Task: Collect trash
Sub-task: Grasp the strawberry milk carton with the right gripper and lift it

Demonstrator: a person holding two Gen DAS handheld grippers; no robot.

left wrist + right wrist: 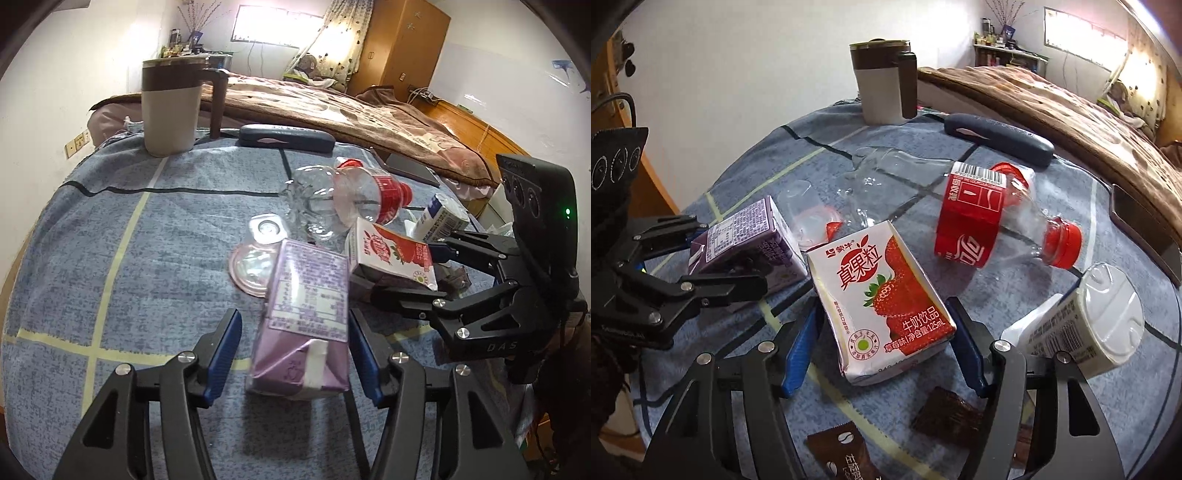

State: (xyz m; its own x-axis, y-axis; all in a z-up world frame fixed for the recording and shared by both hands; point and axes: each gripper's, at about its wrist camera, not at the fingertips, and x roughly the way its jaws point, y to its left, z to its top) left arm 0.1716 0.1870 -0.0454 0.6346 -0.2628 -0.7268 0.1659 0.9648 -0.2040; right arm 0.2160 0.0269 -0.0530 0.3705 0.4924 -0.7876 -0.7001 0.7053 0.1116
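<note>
A purple drink carton lies on the blue tablecloth between the fingers of my left gripper. The jaws stand apart, with a gap at the left pad. In the right wrist view a strawberry milk carton lies between the blue pads of my right gripper, which is open around it without pressing. A crushed cola bottle, a clear crumpled bottle and a white yoghurt cup lie nearby.
A brown-and-white mug and a dark glasses case stand at the table's far edge, with a bed behind. A clear plastic lid lies by the purple carton. A coffee sachet and a brown wrapper lie near my right gripper.
</note>
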